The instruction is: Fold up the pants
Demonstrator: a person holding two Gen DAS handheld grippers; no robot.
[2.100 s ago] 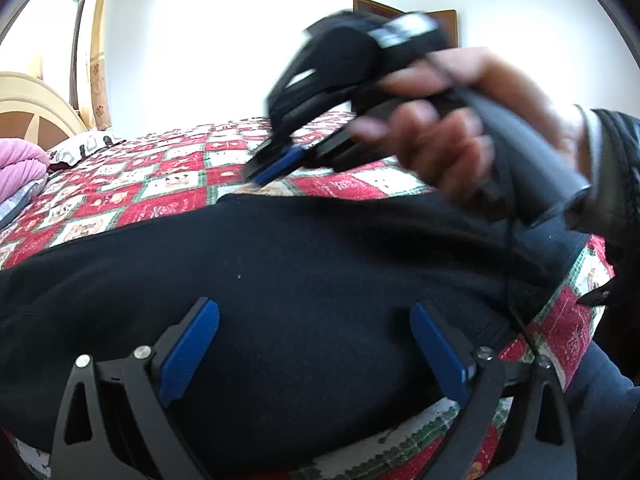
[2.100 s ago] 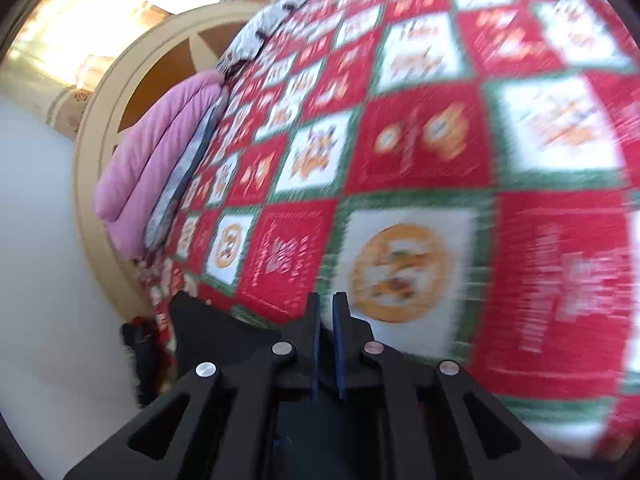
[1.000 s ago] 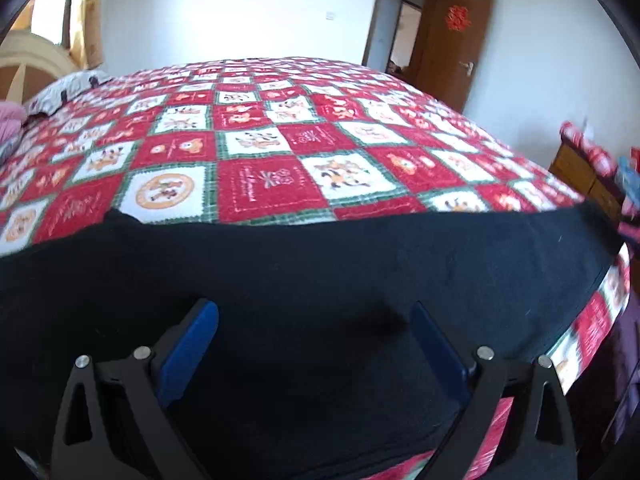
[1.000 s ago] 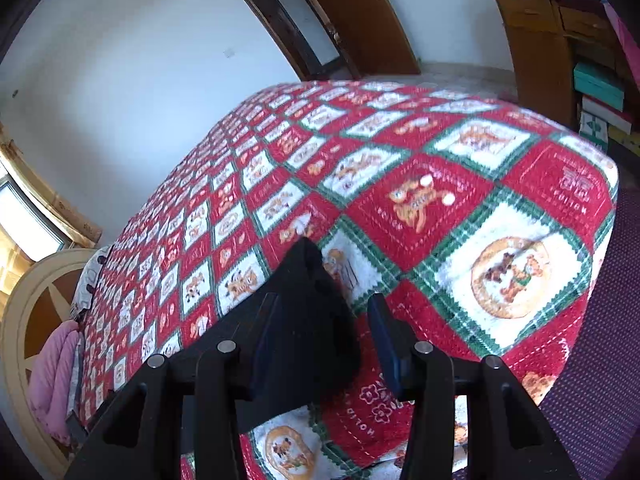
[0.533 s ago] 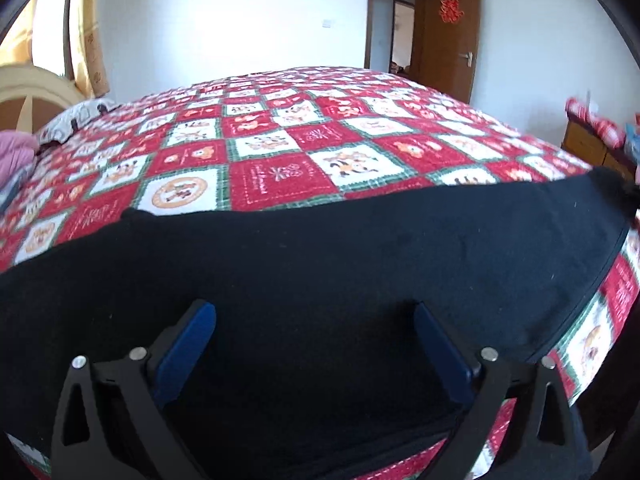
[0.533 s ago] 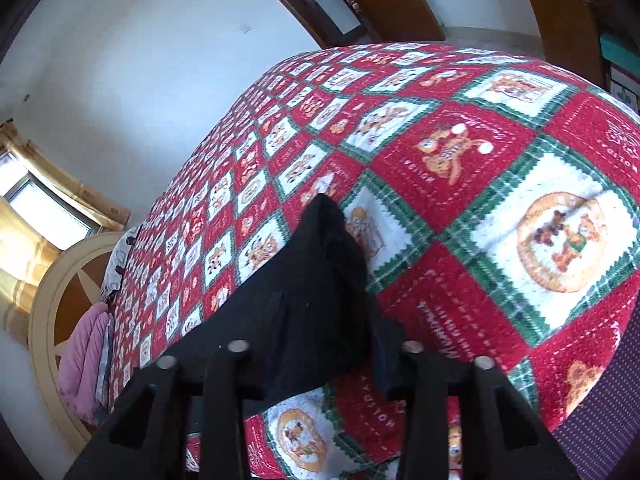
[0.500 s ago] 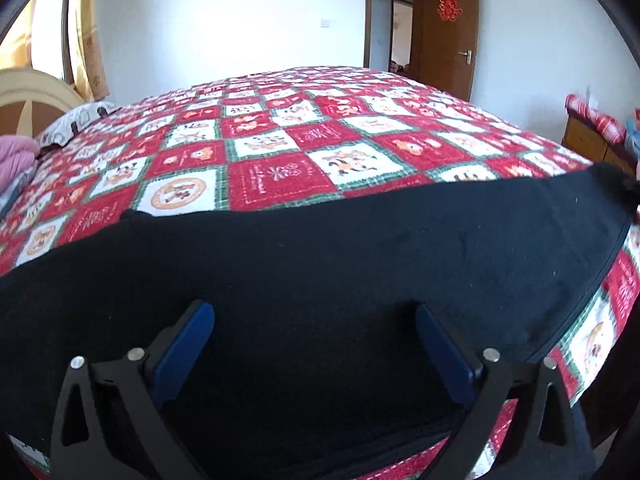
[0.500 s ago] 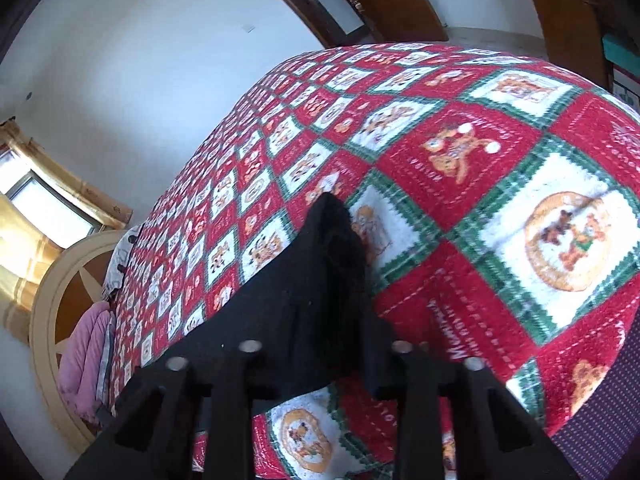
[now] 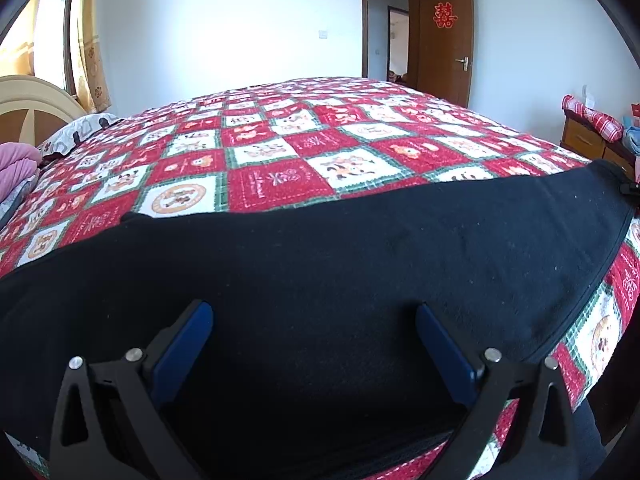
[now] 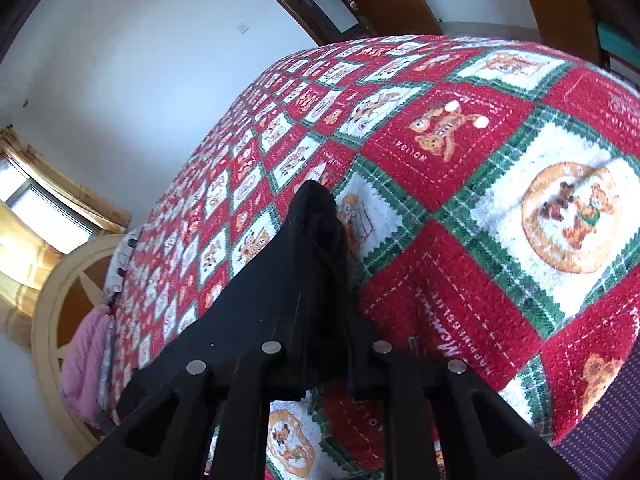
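A: Where were the pants (image 9: 320,280)?

B: They lay flat along the near edge of the bed, on the red, white and green patchwork quilt (image 9: 280,176). One end reached the quilt's right-hand corner.

A: And the left gripper (image 9: 312,336)?

B: It hung over the middle of the black cloth with its blue-padded fingers (image 9: 184,340) spread wide. Nothing was caught between them.

A: What about the right gripper (image 10: 324,344)?

B: Its jaws were closing, already narrow, with a bunched end of the pants (image 10: 308,264) pinched between them. The cloth rose in a ridge ahead of the fingers and ended in a point on the quilt (image 10: 500,216).

A: Anything else nearby?

B: A pink blanket (image 10: 84,360) sat against the headboard (image 10: 48,320), well apart from the pants. A brown door (image 9: 444,40) stood open in the far wall.
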